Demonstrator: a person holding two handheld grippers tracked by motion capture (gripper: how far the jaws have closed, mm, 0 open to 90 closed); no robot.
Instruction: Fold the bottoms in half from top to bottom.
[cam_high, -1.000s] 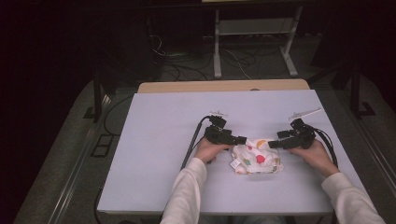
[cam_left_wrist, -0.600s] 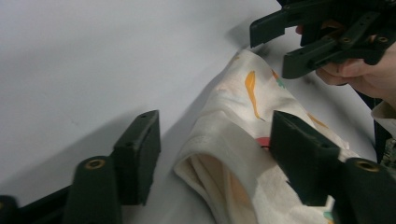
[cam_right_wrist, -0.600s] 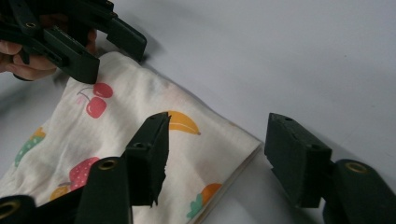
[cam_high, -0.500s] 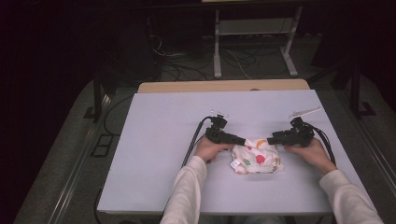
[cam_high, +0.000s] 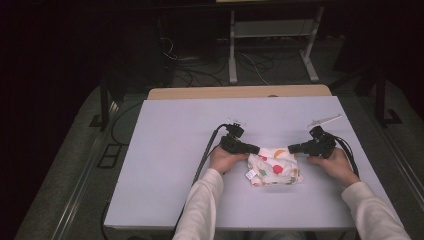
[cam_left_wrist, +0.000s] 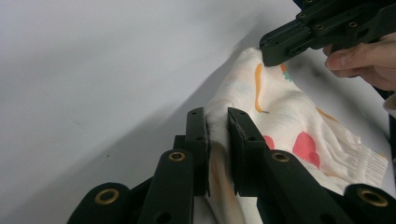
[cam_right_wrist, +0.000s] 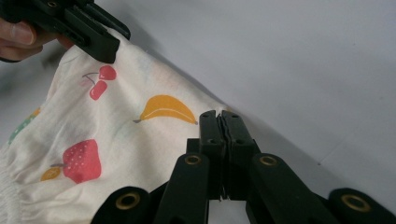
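White fruit-print cloth — small tag unreadable | left gripper jaws clamped on it | right gripper likewise, just closed

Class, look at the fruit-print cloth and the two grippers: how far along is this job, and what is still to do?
Done: both grippers have just been closing onto the far edge of the fruit-print cloth. The left gripper pinches a fold between its jaws; the right gripper is clamped at the other corner. In hand: the two-corner grip, with the cloth bunched on the table. Left: probably lifting and spreading or folding it; none of that has begun.
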